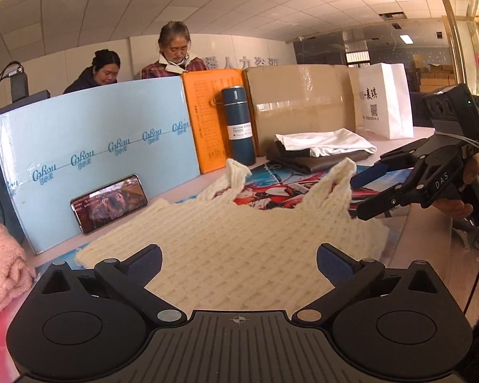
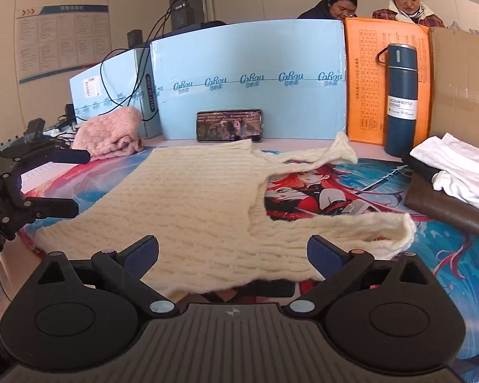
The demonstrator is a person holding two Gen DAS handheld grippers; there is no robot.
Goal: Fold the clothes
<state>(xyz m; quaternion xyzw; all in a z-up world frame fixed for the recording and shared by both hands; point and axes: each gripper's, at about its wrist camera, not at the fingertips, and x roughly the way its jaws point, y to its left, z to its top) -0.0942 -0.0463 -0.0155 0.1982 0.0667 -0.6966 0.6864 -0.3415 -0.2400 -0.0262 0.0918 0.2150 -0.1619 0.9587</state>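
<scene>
A cream knitted vest lies flat on a printed anime mat, its two shoulder straps pointing right in the right wrist view. My right gripper is open over the vest's near side edge, with nothing between its blue pads. In the left wrist view the vest spreads out ahead, straps at the far end. My left gripper is open above the hem and grips nothing. Each gripper shows in the other's view: the right gripper stands beside a strap, and the left gripper stands beside the hem.
A pink knit garment lies at the back left. A stack of folded clothes, white on brown, sits at the right. A phone, a blue bottle and boxes line the back. Two people stand behind them.
</scene>
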